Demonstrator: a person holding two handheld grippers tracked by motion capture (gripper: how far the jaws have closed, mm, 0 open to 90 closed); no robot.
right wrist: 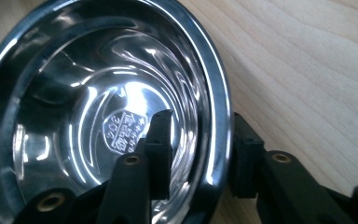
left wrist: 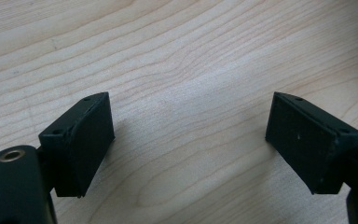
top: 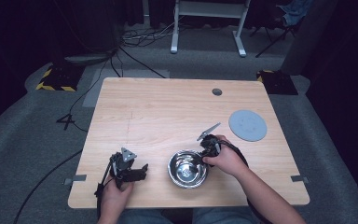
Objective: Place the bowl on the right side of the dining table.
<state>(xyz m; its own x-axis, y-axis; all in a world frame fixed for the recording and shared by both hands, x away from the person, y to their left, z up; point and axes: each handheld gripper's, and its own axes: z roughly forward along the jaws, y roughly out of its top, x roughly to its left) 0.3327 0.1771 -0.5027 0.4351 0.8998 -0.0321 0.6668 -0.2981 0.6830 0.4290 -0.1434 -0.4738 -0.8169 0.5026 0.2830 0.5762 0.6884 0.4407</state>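
A shiny steel bowl (top: 188, 169) stands on the wooden table (top: 168, 112) near its front edge. My right gripper (top: 208, 148) is at the bowl's far right rim. In the right gripper view the bowl (right wrist: 98, 93) has one jaw inside its wall and the other outside, with my right gripper (right wrist: 200, 126) closed on the rim. My left gripper (top: 142, 170) rests low over the table to the left of the bowl. In its own view the left gripper (left wrist: 189, 130) stands wide open, with bare wood between the pads.
A flat grey disc (top: 247, 125) lies at the table's right side, beyond the bowl. A small round hole (top: 216, 92) sits near the far edge. Behind the table are cables and a white desk frame (top: 207, 18) on the floor.
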